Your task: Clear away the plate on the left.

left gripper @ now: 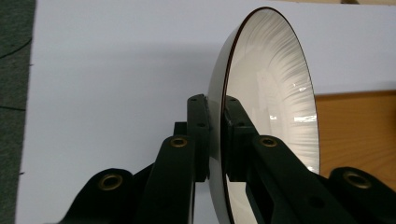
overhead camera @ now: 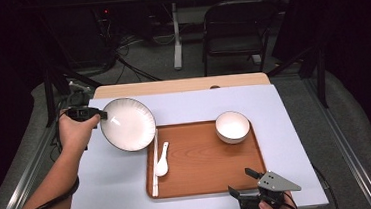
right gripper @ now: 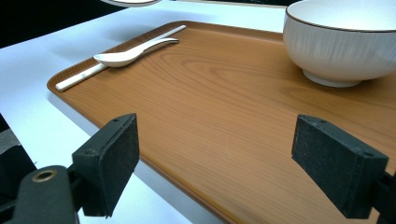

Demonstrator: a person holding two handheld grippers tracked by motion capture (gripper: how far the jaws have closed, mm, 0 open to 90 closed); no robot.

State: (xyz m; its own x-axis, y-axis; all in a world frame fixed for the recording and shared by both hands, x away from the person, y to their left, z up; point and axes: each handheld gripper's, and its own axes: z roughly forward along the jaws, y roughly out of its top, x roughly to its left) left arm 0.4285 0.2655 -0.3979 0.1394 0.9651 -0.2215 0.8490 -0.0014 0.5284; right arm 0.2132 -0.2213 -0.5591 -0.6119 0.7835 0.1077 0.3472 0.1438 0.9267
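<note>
1. The left gripper [overhead camera: 103,114] was clamped on the rim of a white ribbed plate [overhead camera: 127,124], one jaw on the back of the plate and one on its face.
2. In the left gripper view, the plate [left gripper: 268,98] stood on edge between the closed jaws, its dark-lined rim running down past the pads.
3. In the high view, the plate was tilted, with its face turned up towards the camera. It hung over the white table [overhead camera: 110,190], beside the left edge of the wooden tray [overhead camera: 208,163] and overlapping the tray's far left corner.
4. The right gripper [overhead camera: 243,181] was at the tray's near right corner, its jaws spread wide with nothing between them.
5. In the right gripper view, the two pads [right gripper: 112,158] framed bare tray wood [right gripper: 210,121].
6. On the tray, a white bowl [overhead camera: 232,126] stood at the far right.
7. A white spoon [overhead camera: 162,161] lay beside a pair of white chopsticks [overhead camera: 155,162] along the tray's left edge.
</note>
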